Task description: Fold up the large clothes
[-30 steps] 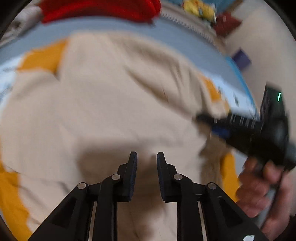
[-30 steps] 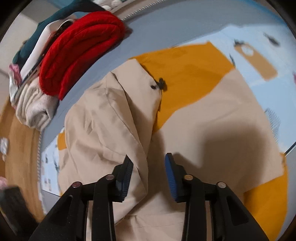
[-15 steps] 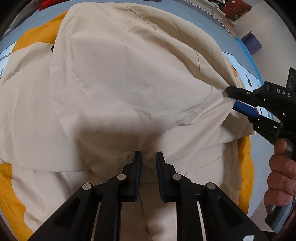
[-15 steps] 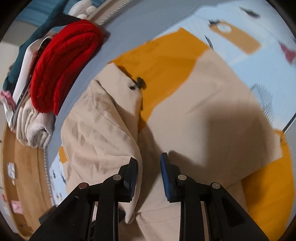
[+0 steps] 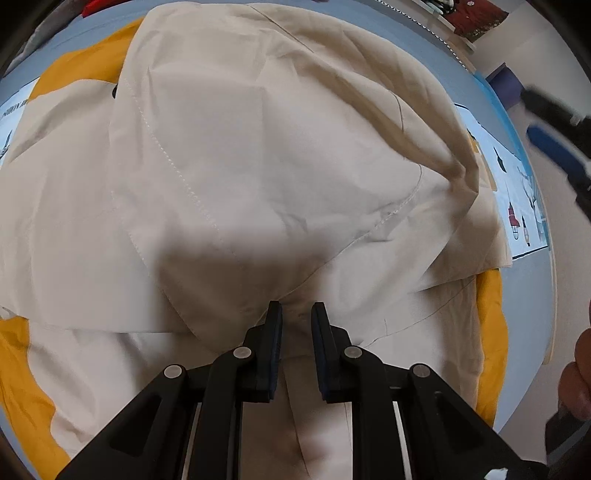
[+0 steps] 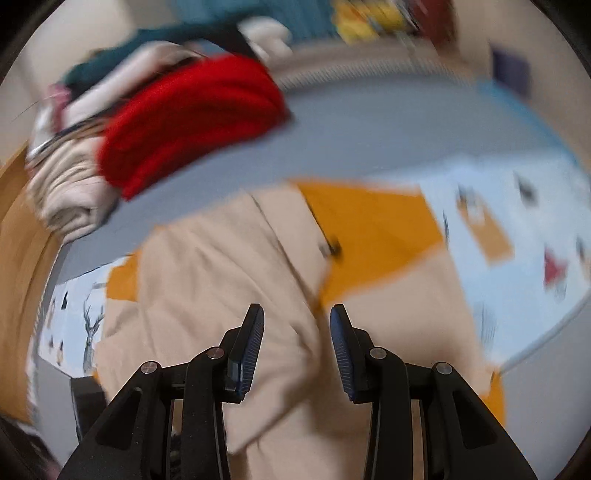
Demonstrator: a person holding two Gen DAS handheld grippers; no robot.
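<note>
Left wrist view: the beige garment point(image 5: 258, 177) is lying spread across the bed point(image 5: 369, 22), filling most of the frame, with an orange lining point(image 5: 22, 369) showing at its edges. A folded-over panel with a stitched seam is sitting on top of the lower layer. The left tool point(image 5: 296, 314) is pointing steeply down at the near edge of that panel; its jaws are standing narrowly apart with a pinch of beige cloth gathered between the tips, so it appears to be gripping the fold — contact on the pads themselves is partly shadowed. At the right edge, blurred, the right tool point(image 5: 554, 129) is showing its blue pad clear of the cloth, and part of the person's hand point(image 5: 576, 373) is visible below it.

Right wrist view (motion-blurred): the right tool point(image 6: 297, 314) is hanging above the garment point(image 6: 221, 277) with its jaws having just been opening — now moderately apart, nothing between them, the cloth lying below. This view alone is showing the far side of the bed: a red knit point(image 6: 192, 118) sitting on a stack of folded clothes point(image 6: 66, 192), a dark teal item point(image 6: 122, 62) behind, and the printed light-blue sheet point(image 6: 517, 229) beside the garment. The orange lining point(image 6: 369, 229) is exposed as a wedge next to the folded panel. The wooden bed edge point(image 6: 18, 258) is curving along the left.
</note>
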